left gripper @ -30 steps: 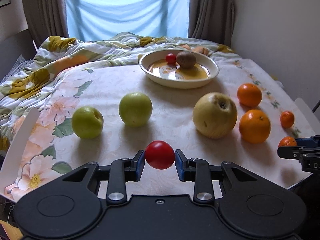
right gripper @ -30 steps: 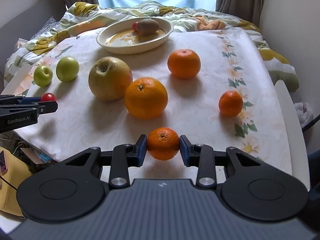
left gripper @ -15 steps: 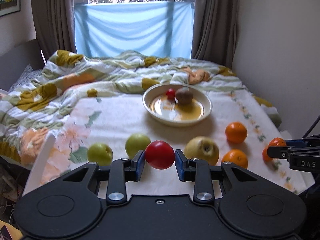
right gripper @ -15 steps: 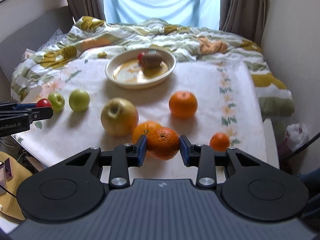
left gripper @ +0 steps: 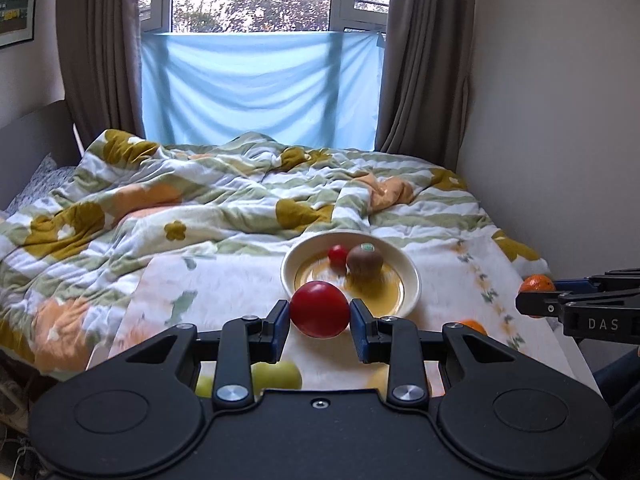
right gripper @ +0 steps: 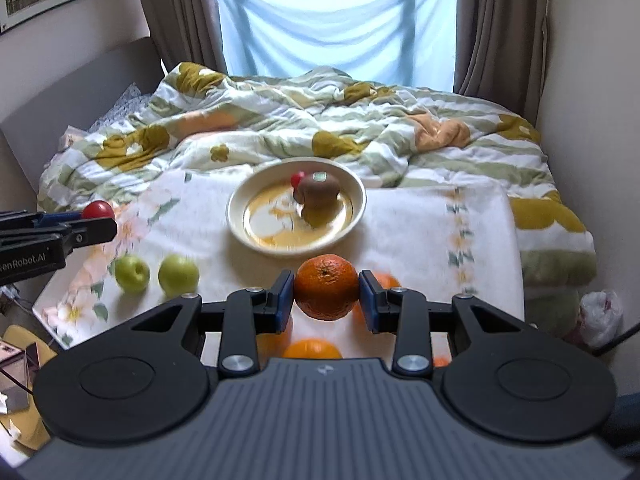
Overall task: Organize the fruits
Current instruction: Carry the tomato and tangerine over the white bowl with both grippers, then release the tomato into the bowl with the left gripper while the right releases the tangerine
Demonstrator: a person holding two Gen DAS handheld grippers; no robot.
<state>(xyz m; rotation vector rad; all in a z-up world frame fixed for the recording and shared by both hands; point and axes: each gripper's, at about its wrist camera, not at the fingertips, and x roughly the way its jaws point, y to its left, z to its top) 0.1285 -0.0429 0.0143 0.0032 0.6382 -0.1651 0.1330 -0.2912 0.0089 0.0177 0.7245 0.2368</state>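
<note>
My left gripper point(left gripper: 320, 322) is shut on a red tomato point(left gripper: 319, 309) and holds it in the air in front of the cream bowl point(left gripper: 410, 276). The bowl holds a kiwi point(left gripper: 365, 261) and a small red tomato point(left gripper: 338, 255). My right gripper point(right gripper: 326, 294) is shut on a small orange point(right gripper: 326, 286), also raised, short of the bowl point(right gripper: 240, 216). Two green apples point(right gripper: 132, 274) point(right gripper: 179, 275) lie on the cloth at the left. More oranges point(right gripper: 313, 350) lie below the right gripper, partly hidden.
The fruit lies on a floral cloth point(right gripper: 432, 236) over a board on the bed. A rumpled floral duvet point(left gripper: 180, 200) fills the bed behind. A wall point(left gripper: 560, 120) runs along the right. A white plastic bag point(right gripper: 600, 314) lies on the floor at right.
Both grippers have risen with their fruit held. The table fruit has dropped lower in both views and the bowl sits nearer the middle of each view.
</note>
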